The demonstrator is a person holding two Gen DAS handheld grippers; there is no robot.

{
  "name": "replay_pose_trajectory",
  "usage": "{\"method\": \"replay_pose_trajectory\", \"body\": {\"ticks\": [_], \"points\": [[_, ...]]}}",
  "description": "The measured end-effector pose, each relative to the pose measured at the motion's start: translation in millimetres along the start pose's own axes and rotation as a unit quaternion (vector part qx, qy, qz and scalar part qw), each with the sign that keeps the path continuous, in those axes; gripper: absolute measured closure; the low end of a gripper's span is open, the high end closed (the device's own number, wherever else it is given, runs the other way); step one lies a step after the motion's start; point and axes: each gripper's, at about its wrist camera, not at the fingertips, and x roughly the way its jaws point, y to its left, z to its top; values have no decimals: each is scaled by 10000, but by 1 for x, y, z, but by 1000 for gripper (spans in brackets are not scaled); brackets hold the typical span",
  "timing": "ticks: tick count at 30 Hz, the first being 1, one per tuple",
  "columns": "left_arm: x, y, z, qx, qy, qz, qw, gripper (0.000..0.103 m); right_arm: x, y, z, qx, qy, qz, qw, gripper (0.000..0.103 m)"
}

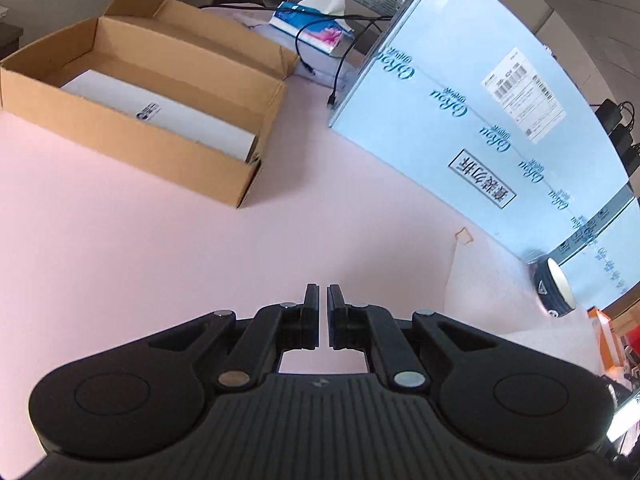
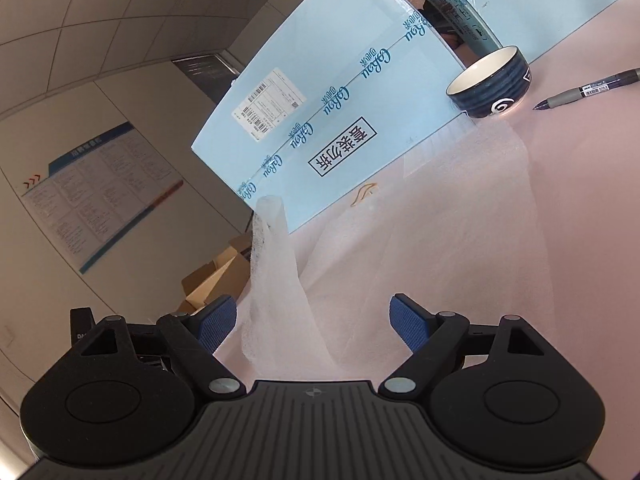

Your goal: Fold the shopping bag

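The shopping bag (image 2: 460,220) is thin, white and translucent, and lies spread on the pink table. One strip of it (image 2: 272,248) stands up in a peak just ahead of the left blue pad. My right gripper (image 2: 312,306) is open over the bag's near end; the raised fabric runs down between its fingers, and neither pad presses on it. In the left wrist view the bag (image 1: 500,292) lies off to the right. My left gripper (image 1: 324,296) is shut on nothing, above bare pink table and apart from the bag.
A large light-blue carton (image 1: 480,120) stands along the far side. A dark bowl (image 2: 492,84) sits at the bag's far corner, with a pen (image 2: 584,90) beside it. An open cardboard box (image 1: 140,100) holding white paper is far left, and a tissue pack (image 1: 312,24) and cable (image 1: 320,52) lie behind it.
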Motion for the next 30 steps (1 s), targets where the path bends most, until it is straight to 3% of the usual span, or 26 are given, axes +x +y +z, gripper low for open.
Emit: {"method": "replay_pose_trajectory", "body": {"ticks": [3, 7, 10, 12, 18, 23, 27, 30], "points": [[-7, -10, -21, 366, 190, -291, 9987, 98, 14, 6, -7, -62, 226, -28, 9997, 20], [-18, -45, -27, 960, 53, -761, 9925, 72, 25, 19, -18, -280, 534, 46, 9982, 20], [-20, -86, -27, 1590, -158, -1233, 9794, 59, 26, 32, -29, -429, 843, 274, 9951, 20], [-13, -112, -28, 1949, -177, -1524, 9687, 56, 26, 41, -38, -625, 1030, 339, 9921, 20], [6, -163, -41, 2707, -160, -1527, 9503, 54, 1, 52, -57, -1059, 1303, 503, 9845, 20], [-4, -175, -48, 2981, -340, -1519, 9418, 48, -42, 38, -52, -1037, 930, -8, 9903, 20], [-23, -186, -53, 3212, -459, -1555, 9330, 47, -78, 21, -34, -978, 221, -653, 9928, 20], [-38, -196, -59, 3401, -550, -1649, 9242, 44, -103, 10, -26, -882, -343, -850, 9919, 20]]}}
